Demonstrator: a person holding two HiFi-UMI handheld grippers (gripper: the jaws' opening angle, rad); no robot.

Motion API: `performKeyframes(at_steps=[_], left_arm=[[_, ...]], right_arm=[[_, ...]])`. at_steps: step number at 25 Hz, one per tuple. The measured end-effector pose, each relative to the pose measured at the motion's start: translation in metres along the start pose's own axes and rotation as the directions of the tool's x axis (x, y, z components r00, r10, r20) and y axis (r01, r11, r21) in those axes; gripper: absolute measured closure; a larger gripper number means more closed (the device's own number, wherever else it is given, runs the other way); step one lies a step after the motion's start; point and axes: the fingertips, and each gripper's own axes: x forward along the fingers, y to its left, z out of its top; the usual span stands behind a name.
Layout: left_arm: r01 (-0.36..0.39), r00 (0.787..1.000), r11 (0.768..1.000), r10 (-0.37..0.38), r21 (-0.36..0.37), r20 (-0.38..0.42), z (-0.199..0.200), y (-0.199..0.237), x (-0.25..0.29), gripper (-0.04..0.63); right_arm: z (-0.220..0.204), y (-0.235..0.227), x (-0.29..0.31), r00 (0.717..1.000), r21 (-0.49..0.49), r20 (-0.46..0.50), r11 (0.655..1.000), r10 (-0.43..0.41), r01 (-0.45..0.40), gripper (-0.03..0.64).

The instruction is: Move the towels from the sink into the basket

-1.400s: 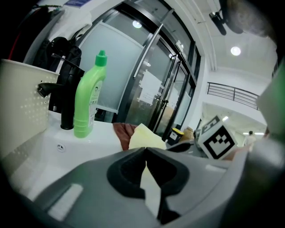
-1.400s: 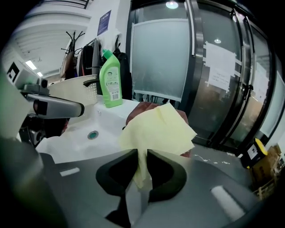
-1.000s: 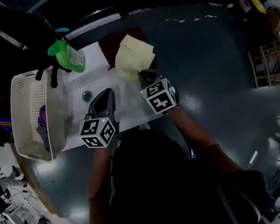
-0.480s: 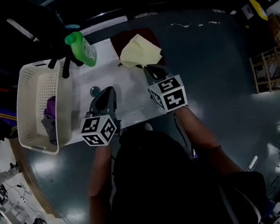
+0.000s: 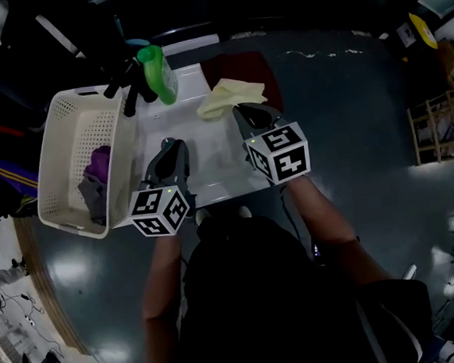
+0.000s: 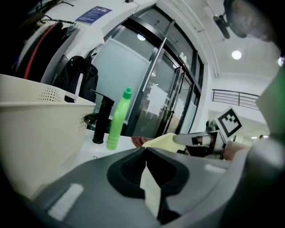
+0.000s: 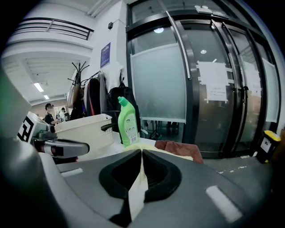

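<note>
A pale yellow towel (image 5: 228, 98) hangs bunched from my right gripper (image 5: 239, 109), which is shut on it above the white sink (image 5: 210, 166). In the right gripper view the yellow cloth (image 7: 153, 148) is pinched between the closed jaws of the right gripper (image 7: 141, 152). My left gripper (image 5: 173, 144) is shut with nothing in it, over the sink beside the white basket (image 5: 67, 142). The basket holds a purple towel (image 5: 99, 162) and a grey one (image 5: 94, 197). In the left gripper view the left gripper (image 6: 144, 149) points toward the basket wall (image 6: 35, 129).
A green bottle (image 5: 158, 74) and a black faucet (image 5: 126, 91) stand at the sink's far edge next to the basket. A dark red cloth (image 5: 241, 64) lies on the counter behind the yellow towel. Dark floor surrounds the counter on the right.
My right gripper has risen with the yellow towel, which now hangs smaller and more bunched. The left gripper has shifted a little toward the basket. The view has swung so the basket sits nearer the centre.
</note>
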Motion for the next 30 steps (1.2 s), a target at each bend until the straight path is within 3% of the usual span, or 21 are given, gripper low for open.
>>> performKeyframes(at_steps=[16, 26, 30], left_arm=[[-0.049, 0.998, 0.998, 0.047, 0.035, 0.049, 0.042, 0.017, -0.047, 0.586], [-0.138, 0.986, 0.989, 0.131, 0.059, 0.105, 0.074, 0.033, -0.102, 0.586], [-0.184, 0.975, 0.982, 0.178, 0.033, 0.135, 0.082, 0.043, -0.130, 0.586]], right_arm=[[0.070, 0.066, -0.004, 0.985, -0.056, 0.106, 0.990, 0.138, -0.133, 0.614], [0.127, 0.141, -0.005, 0.938, -0.193, 0.177, 0.945, 0.300, -0.265, 0.614], [0.149, 0.172, -0.005, 0.910, -0.250, 0.201, 0.917, 0.363, -0.310, 0.614]])
